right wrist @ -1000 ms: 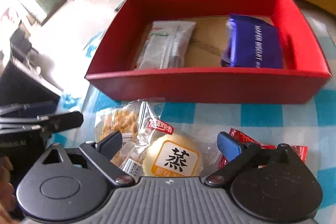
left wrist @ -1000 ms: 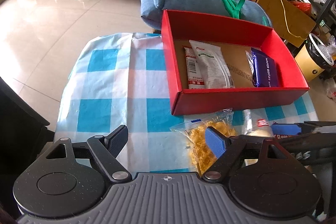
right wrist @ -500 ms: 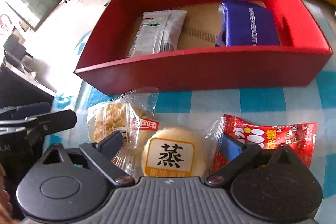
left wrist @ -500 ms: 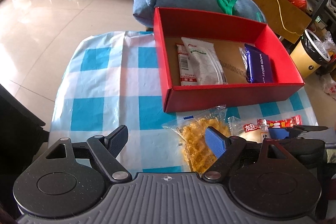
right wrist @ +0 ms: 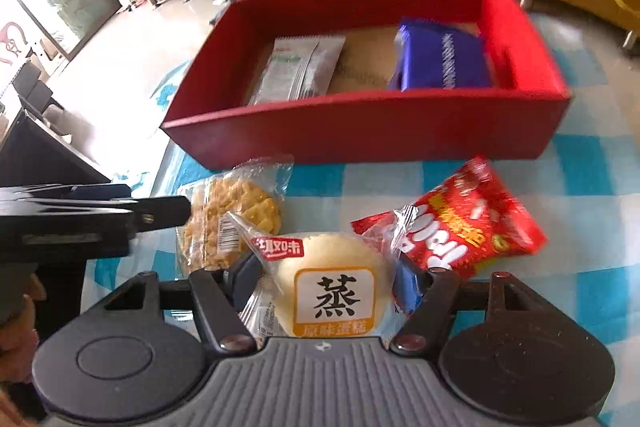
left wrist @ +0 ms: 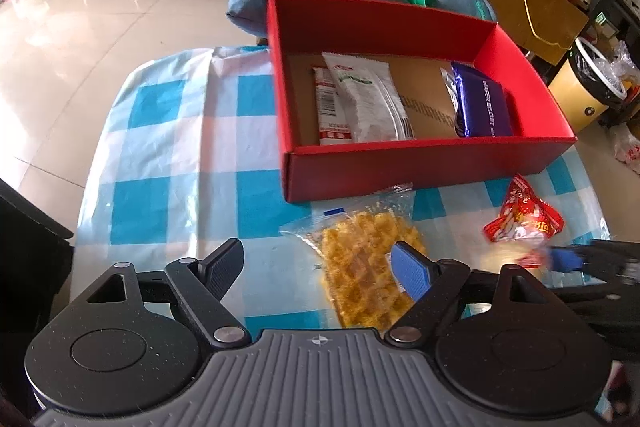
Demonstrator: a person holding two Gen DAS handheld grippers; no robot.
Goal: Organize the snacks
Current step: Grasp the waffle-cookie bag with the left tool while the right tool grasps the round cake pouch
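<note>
1. The right gripper (right wrist: 326,277) has its jaws closing on a wrapped steamed cake (right wrist: 334,289), and both pads press on the wrapper.
2. A red snack packet (right wrist: 460,231) leans against the right finger.
3. The left gripper (left wrist: 316,267) hangs with jaws wide apart over the checked tablecloth (left wrist: 168,147); its blue pad overlaps a bag of waffle crackers (left wrist: 364,267), nothing gripped.
4. The red box (left wrist: 420,167) holds a white packet (left wrist: 368,99) and a purple wafer biscuit pack (left wrist: 484,107).
</note>
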